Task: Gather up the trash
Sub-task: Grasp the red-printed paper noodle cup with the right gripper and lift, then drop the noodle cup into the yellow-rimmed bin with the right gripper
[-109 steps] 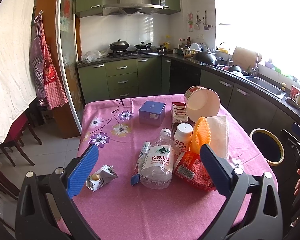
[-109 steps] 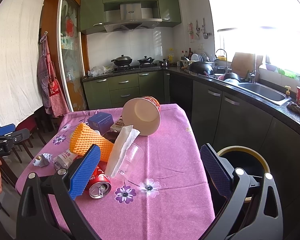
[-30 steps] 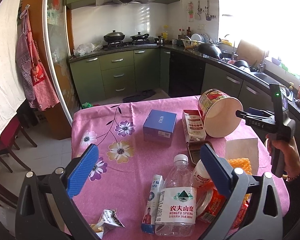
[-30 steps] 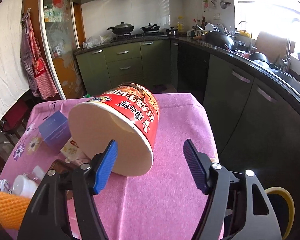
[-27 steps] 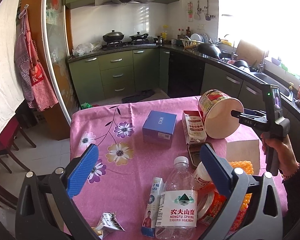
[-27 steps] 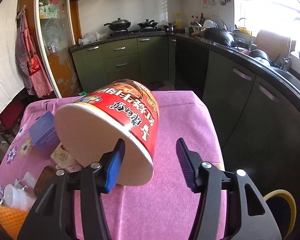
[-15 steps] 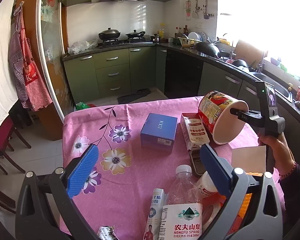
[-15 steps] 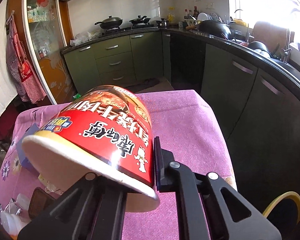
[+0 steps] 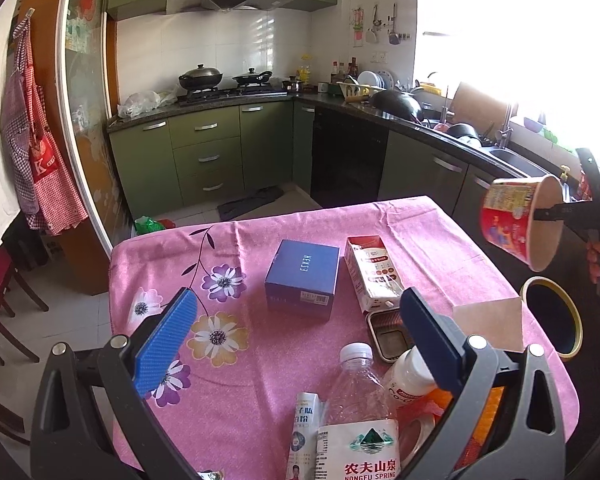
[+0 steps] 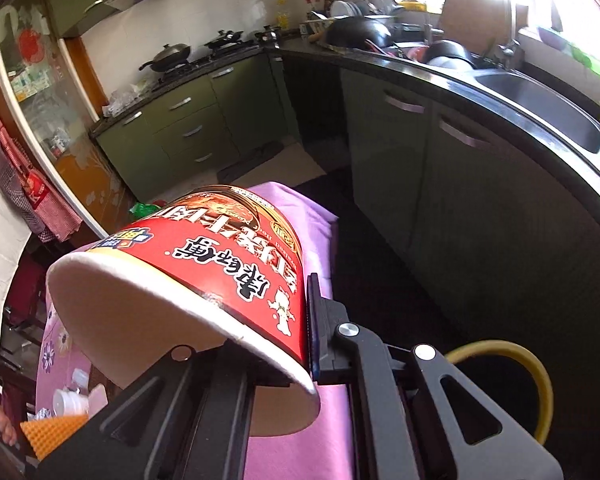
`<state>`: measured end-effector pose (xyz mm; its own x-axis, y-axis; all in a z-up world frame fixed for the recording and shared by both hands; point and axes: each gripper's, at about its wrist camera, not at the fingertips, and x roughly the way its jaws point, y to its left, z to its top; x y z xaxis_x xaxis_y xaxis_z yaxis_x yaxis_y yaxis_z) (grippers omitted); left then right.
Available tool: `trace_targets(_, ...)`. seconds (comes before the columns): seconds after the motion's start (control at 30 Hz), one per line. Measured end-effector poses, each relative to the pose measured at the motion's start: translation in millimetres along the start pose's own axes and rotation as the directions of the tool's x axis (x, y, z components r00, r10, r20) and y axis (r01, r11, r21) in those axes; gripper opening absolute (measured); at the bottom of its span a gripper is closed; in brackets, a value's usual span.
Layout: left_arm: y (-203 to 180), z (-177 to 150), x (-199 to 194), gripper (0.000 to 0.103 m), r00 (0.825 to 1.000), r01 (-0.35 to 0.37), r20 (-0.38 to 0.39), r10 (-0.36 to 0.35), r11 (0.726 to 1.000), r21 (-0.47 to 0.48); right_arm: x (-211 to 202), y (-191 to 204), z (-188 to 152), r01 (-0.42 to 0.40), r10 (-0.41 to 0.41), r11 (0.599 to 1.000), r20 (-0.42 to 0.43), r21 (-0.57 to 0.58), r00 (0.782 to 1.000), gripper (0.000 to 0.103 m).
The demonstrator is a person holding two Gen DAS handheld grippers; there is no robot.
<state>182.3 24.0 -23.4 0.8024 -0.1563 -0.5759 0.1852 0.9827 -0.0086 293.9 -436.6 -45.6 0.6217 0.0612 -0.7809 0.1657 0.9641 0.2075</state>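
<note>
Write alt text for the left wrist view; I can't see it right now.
The open left tongs hover over a pink floral tablecloth strewn with a blue box, a clear plastic water bottle and cartons, while the right tongs hold a red paper noodle cup above a yellow-rimmed bin.

We count one red noodle cup (image 9: pixel 516 224). One trash bin (image 9: pixel 553 316) with a yellow rim. One blue box (image 9: pixel 303 277). One white carton (image 9: pixel 374 274) lying flat. One clear water bottle (image 9: pixel 360 412). One small white bottle (image 9: pixel 410 380). One slim drink carton (image 9: pixel 306 436). One small metal tin (image 9: pixel 388 330). One sheet of paper (image 9: pixel 488 326). One orange mesh piece (image 10: pixel 54 438) (partly hidden). Two pans (image 9: pixel 224 78) on the stove. Two grippers: left gripper (image 9: pixel 296 344), right gripper (image 10: pixel 268 344).
</note>
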Motion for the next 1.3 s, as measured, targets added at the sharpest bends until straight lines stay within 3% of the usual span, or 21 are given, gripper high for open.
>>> trace_targets(0.1, -3, -2, 5, 0.097, 1.000, 0.018, -0.005, -0.018, 1.000, 0.008, -26, -60, -15, 0.063, -0.057, 0.995, -0.077, 0.076, 0.995, 0.006)
trace_targets(0.23, -7, -4, 9, 0.097, 0.999, 0.035, -0.016, -0.035, 0.999, 0.014, -34, -130, -43, 0.127, -0.078, 0.974, -0.250, 0.185, 0.965, 0.006)
trace_targets(0.43, -13, -5, 3, 0.097, 0.999, 0.034, -0.014, -0.033, 0.999, 0.032, 4, -191, -80, 0.228, -0.108, 0.953, -0.479, 0.200, 0.871, 0.006)
trace_targets(0.53, -15, -5, -4, 0.097, 1.000, 0.027, -0.011, -0.026, 0.999, 0.039, 34, -214, -93, 0.242, -0.079, 0.944, -0.557, 0.225, 0.827, 0.007)
trace_targets(0.6, -16, -5, -7, 0.097, 1.000, 0.015, -0.012, -0.014, 0.999, 0.049, 50, -231, -102, 0.252, -0.058, 0.933, -0.588, 0.255, 0.807, 0.015)
trace_targets(0.63, -17, -5, -9, 0.097, 1.000, 0.010, -0.012, -0.009, 0.999, 0.052, 54, -237, -104, 0.274, -0.072, 0.927, -0.596, 0.255, 0.800, 0.032)
trace_targets(0.7, -17, -6, -14, 0.097, 1.000, -0.001, -0.014, 0.002, 0.998, 0.058, 51, -242, -103, 0.302, -0.118, 0.924, -0.574, 0.235, 0.810, 0.041)
trace_targets(0.87, -14, -7, -22, 0.097, 0.999, -0.023, -0.025, 0.024, 0.998, 0.066, 16, -227, -102, 0.239, -0.109, 0.948, -0.490, 0.211, 0.865, 0.041)
trace_targets(1.0, -9, -10, -24, 0.097, 0.997, -0.025, -0.068, 0.031, 0.996, 0.086, -17, -204, -108, 0.147, -0.052, 0.970, -0.427, 0.192, 0.903, 0.041)
trace_targets(1.1, -1, -15, -23, 0.097, 0.992, -0.036, -0.116, 0.048, 0.994, 0.102, -38, -183, -107, 0.099, -0.022, 0.980, -0.402, 0.173, 0.915, 0.041)
trace_targets(1.3, 31, -37, -13, 0.097, 0.965, -0.063, -0.251, 0.083, 0.994, 0.089, -59, -155, -127, 0.051, 0.013, 0.988, -0.405, 0.148, 0.914, 0.044)
